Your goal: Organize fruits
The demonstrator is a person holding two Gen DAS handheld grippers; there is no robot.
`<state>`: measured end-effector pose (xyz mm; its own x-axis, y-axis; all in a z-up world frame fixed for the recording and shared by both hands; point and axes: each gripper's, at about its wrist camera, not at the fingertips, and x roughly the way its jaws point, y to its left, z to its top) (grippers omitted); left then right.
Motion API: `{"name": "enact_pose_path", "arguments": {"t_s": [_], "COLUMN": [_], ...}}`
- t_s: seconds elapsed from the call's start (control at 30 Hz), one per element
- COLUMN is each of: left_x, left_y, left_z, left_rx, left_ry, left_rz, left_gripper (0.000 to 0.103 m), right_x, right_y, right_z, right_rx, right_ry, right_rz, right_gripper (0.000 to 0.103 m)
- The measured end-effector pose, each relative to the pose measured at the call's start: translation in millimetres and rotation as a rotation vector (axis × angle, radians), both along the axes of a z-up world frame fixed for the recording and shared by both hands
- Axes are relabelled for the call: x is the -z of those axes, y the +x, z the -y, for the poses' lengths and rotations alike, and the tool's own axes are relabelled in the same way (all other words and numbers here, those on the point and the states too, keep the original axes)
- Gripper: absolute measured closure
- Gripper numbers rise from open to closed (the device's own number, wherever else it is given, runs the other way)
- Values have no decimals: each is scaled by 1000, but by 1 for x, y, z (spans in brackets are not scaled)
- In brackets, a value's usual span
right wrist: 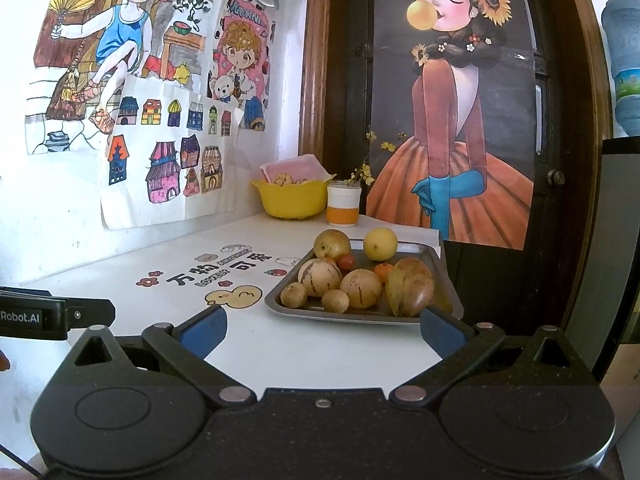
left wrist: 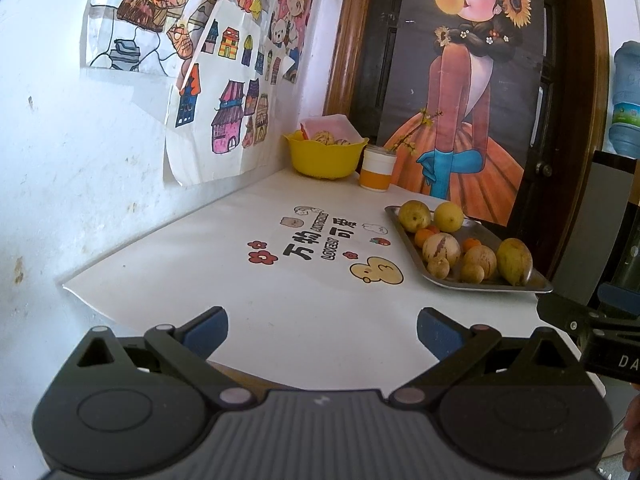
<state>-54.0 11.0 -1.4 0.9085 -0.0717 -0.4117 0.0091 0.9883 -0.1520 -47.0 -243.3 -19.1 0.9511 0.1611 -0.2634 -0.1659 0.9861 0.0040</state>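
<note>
Two wrist views of a white bench [left wrist: 280, 320] set in a corner, its top printed with cartoon figures and dark characters. The left gripper [left wrist: 322, 332] hovers low over the near edge of the bench, its blue-padded fingers [left wrist: 206, 330] spread wide apart with nothing between them. The right gripper [right wrist: 323, 330] is likewise held above the near edge, its blue-padded fingers [right wrist: 442, 334] wide apart and empty; in the right wrist view, the right-hand finger overlaps the near corner of the tray, though contact cannot be judged.

A rectangular grey metal tray [right wrist: 276, 300] lies on the right part of the bench and carries the fruit: a large greenish-yellow mango [right wrist: 409, 286] at its near right, two round cream melons with purple stripes [right wrist: 319, 278] in the middle, two small brown round fruits [right wrist: 294, 295] at the near edge, a yellow lemon [right wrist: 381, 243] and a yellow-green pear-like fruit [right wrist: 331, 243] at the far end, and small orange and red fruits [right wrist: 346, 262] between them.

At the back of the bench, near the wall, stands a yellow plastic colander bowl [left wrist: 322, 158] holding more striped fruit, with a pink container behind it. Just beside the bowl is a white cup with an orange band [left wrist: 376, 170]. Coloured drawings hang on the white wall; a poster of a figure in an orange dress covers the dark door.
</note>
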Motion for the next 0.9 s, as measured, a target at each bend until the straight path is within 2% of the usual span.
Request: {"name": "enact_pose_path", "arguments": {"t_s": [0.47,0.7,0.83,0.9], "left_x": [1,7,8,7], "left_y": [0,5,4,3], "left_z": [1,1,-4,-3], "left_rx": [1,-15,0,-3], "left_ry": [-3,-33,-75,-66], "left_rz": [-10,-84,-84,-79], "left_gripper": [1,1,1,1], "right_x": [1,3,4,4], "right_y": [1,1,1,1], "right_z": [0,-1,0,-1], "right_rx": [-3,-10,-16,-15], "right_ry": [-1,-4,-5,-6], "right_rz": [-3,-10,-15,-15], "right_gripper": [1,1,1,1]}}
